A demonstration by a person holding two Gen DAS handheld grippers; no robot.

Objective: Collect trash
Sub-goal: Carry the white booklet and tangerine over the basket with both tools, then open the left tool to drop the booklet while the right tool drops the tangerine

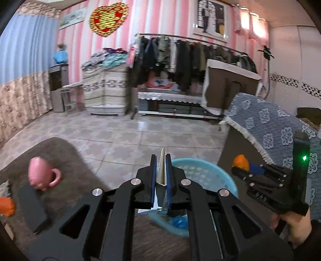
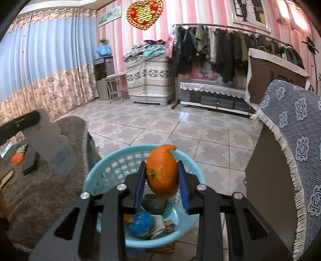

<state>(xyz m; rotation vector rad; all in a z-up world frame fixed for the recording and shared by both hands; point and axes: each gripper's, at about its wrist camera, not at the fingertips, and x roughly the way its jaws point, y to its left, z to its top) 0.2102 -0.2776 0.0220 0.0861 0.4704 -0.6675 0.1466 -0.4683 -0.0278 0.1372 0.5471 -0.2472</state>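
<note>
Fingers (image 2: 181,186) of the right gripper (image 2: 161,184) clamp curled orange peel (image 2: 162,172) above the light-blue plastic basket's rim (image 2: 94,170); left gripper (image 1: 161,180) pinches a white paper scrap (image 1: 162,170); open tiled floor (image 2: 160,124) fills mid-frame.

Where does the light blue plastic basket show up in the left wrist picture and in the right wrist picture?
Left wrist view: the light blue basket sits low and centre-right, mostly behind the left gripper.
Right wrist view: it sits bottom centre, behind and under the right gripper, which holds an orange peel.
Shared landmark: the red and gold heart on the striped wall.
</note>
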